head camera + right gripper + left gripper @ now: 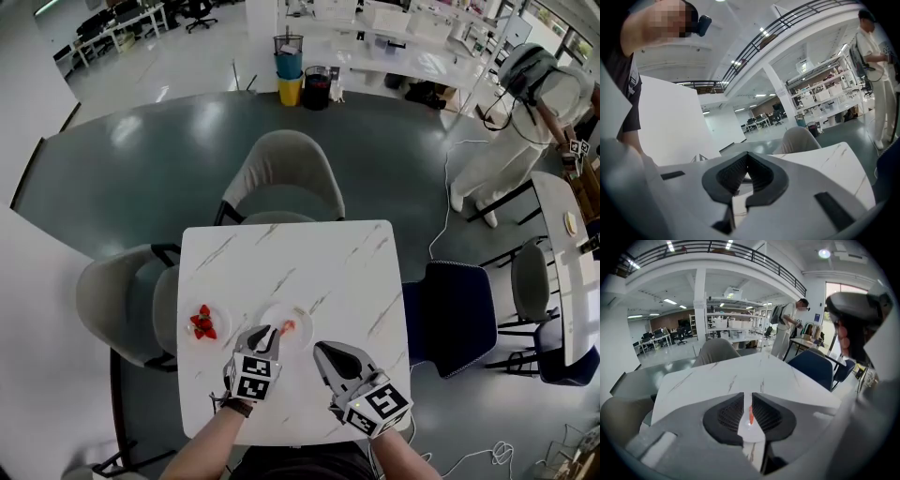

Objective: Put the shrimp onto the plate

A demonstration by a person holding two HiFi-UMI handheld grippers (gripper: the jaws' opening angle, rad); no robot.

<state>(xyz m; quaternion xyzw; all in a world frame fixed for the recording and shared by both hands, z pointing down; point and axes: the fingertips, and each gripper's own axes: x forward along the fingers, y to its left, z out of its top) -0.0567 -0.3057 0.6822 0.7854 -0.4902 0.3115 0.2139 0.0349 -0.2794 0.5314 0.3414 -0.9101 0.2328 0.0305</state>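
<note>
Left gripper (270, 336), jaws closed to a narrow slit and apparently pinching the shrimp (751, 414) – long axis along the slit – holds it directly over the plate (302, 340); right gripper (323, 352) (jaws together, empty) stands just beside.

The left tongs (273, 335) are held forward and angled slightly right, the jaws drawn close onto a shrimp (751, 414). The right tongs (322, 349) are held just beside them, angled left, jaws pressed together with nothing between. The left forearm (202, 448) and right forearm (401, 457) are extended forward.
</note>
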